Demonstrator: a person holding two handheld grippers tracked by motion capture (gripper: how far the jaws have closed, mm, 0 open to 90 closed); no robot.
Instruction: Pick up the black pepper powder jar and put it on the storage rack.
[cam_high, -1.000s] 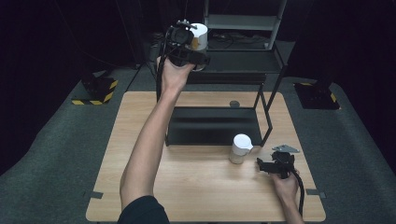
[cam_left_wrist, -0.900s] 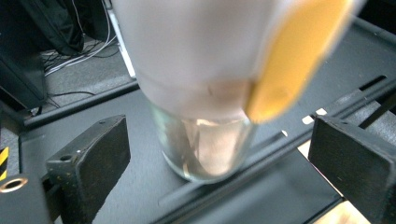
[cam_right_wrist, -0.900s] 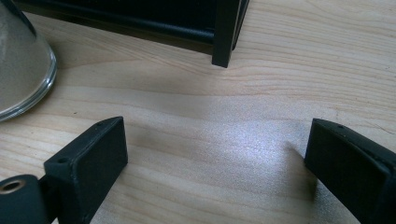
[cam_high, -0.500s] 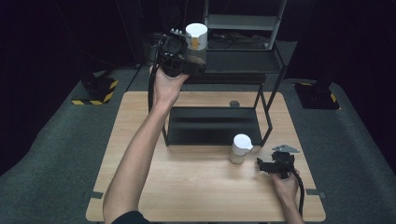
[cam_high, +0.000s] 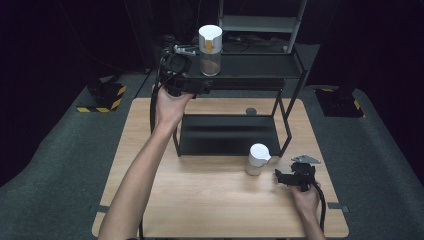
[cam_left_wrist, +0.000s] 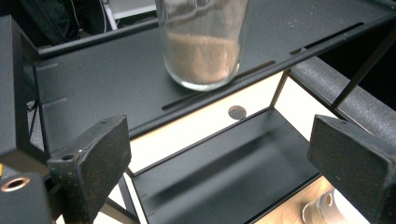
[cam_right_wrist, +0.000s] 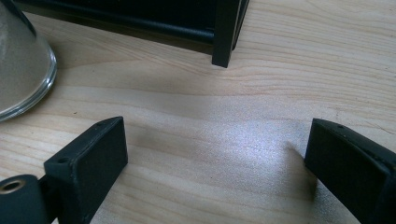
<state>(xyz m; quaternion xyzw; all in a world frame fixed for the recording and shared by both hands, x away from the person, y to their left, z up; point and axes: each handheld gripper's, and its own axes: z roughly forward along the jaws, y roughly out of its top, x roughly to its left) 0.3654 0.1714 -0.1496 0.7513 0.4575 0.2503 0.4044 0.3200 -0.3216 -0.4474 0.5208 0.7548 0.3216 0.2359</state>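
I'm holding the left gripper (cam_high: 192, 85) just off the shelf (cam_high: 260, 67) edge, jaws wide and empty, the jar (cam_high: 210, 50) standing free; right gripper (cam_high: 296, 176) idling released.

The left hand-held gripper (cam_high: 197, 89) is raised on an outstretched arm at the desk's (cam_high: 150, 200) far edge, jaws spread wide and empty, while the right hand-held gripper (cam_high: 284, 177), jaws equally apart, rests low at the desk's near right corner.
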